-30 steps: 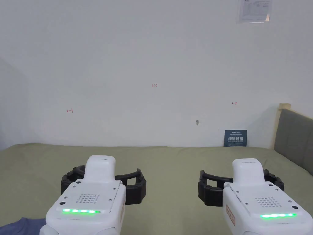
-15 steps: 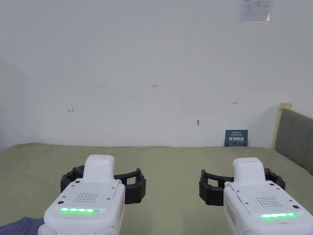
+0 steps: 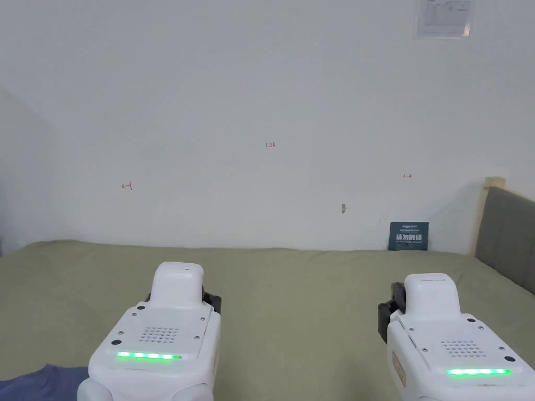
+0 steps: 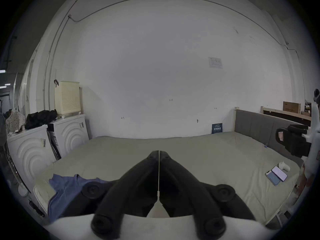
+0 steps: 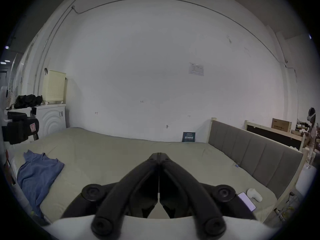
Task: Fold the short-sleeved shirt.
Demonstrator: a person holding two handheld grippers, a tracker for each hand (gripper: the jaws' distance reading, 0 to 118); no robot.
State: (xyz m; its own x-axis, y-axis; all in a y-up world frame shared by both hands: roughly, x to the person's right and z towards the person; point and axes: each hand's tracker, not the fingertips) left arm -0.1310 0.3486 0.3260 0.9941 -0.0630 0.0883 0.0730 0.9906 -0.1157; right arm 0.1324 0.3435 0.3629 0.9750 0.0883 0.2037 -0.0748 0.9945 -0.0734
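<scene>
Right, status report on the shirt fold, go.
Left hand-held gripper shut, empty. Right hand-held gripper shut, empty. Blue shirt crumpled at the bed's left edge, untouched. Nothing in the way.

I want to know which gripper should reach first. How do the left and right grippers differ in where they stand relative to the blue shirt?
The left gripper hangs right beside the crumpled blue short-sleeved shirt, whose cloth runs partly behind its black jaws; the right gripper hangs well apart from it, over bare bedding. The right gripper is nearer the grey padded headboard, the left nearer the bed's opposite edge. Both are shut, empty and level above the olive-green bed sheet.
</scene>
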